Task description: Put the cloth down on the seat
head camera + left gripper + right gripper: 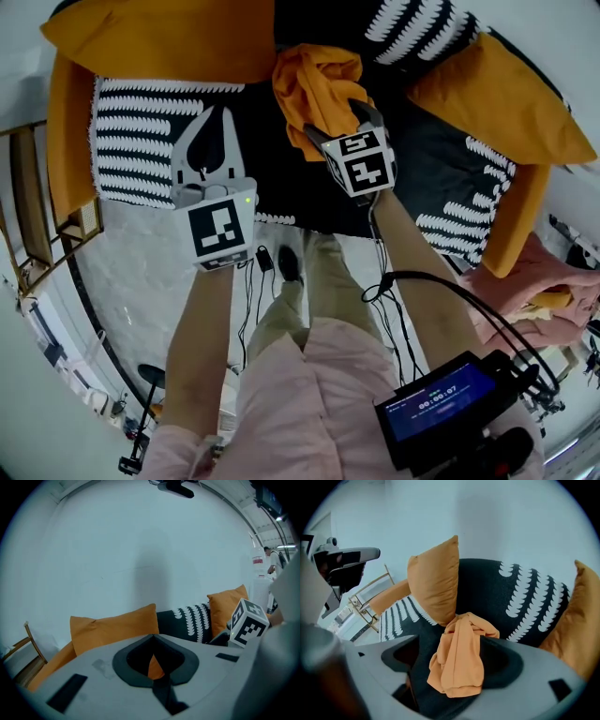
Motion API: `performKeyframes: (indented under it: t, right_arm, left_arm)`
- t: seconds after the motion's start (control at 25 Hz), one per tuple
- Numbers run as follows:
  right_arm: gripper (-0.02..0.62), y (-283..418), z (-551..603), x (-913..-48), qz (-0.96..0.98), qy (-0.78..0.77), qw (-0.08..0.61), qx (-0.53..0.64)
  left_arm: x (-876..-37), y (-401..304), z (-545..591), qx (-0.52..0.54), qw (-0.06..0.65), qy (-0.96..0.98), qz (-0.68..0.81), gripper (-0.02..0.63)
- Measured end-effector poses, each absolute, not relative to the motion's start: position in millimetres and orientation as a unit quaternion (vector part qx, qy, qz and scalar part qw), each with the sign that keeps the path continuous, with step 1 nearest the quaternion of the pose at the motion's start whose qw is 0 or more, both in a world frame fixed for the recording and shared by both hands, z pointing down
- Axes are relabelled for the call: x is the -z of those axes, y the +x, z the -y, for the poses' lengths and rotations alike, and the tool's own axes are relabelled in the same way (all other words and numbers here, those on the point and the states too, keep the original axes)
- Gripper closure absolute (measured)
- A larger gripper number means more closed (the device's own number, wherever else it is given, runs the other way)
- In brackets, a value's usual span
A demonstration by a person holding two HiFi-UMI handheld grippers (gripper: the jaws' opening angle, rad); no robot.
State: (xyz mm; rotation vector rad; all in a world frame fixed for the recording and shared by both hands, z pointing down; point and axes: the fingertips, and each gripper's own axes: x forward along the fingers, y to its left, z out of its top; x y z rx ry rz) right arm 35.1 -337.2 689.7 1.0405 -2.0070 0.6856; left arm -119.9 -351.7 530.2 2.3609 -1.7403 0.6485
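Observation:
An orange cloth [319, 80] hangs bunched from my right gripper [340, 120], which is shut on it just above the black seat [281, 192] of a sofa. The right gripper view has the cloth [459, 660] draped over the closed jaws of the right gripper [461, 630], with the seat [405, 618] below. My left gripper [217, 111] hovers over the seat's left part, shut and holding nothing. In its own view the left gripper [152, 637] points toward the sofa back.
Orange cushions [169, 37] [497, 94] and a black cushion with white pattern [525, 597] line the sofa back. A wooden rack [37, 216] stands left. Pink cloths [553, 300] lie at the right. Cables and a screen device [441, 403] sit near my body.

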Motion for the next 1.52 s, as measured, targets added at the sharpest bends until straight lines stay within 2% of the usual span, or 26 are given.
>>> performKeyframes:
  t: [0.24,0.48,0.72,0.84,0.96,1.28,1.52]
  right_arm:
    - [0.235,17,315,-611,0.811,0.432,0.32,-0.23]
    - [0.4,-4,278,-478,0.853,0.45,0.203,-0.169]
    - [0.492,-23,242,-355,0.873,0.468,0.119,-0.071]
    - [0.527,-26,203,-312,0.872,0.476,0.097,-0.053]
    - [0.589,-31,179,-270,0.869,0.49,0.071,-0.01]
    - [0.594,-55,124,-210,0.868,0.491,0.039,0.056]
    - [0.595,-63,103,-192,0.865,0.497,0.031,0.065]
  left_arm:
    - [-474,-140,314,-0.186,0.047,0.775,0.602,0.595]
    - [-398,-147,258,-0.138,0.024,0.772,0.62,0.595]
    - [-315,-148,215,-0.082,-0.011,0.774,0.628,0.595]
    - [-284,-145,180,-0.075,-0.006,0.773,0.63,0.595]
    - [-249,-147,158,-0.05,-0.026,0.771,0.634,0.595]
    - [-195,-163,104,-0.019,-0.068,0.768,0.636,0.595]
    - [-171,-173,85,0.001,-0.084,0.766,0.637,0.595]
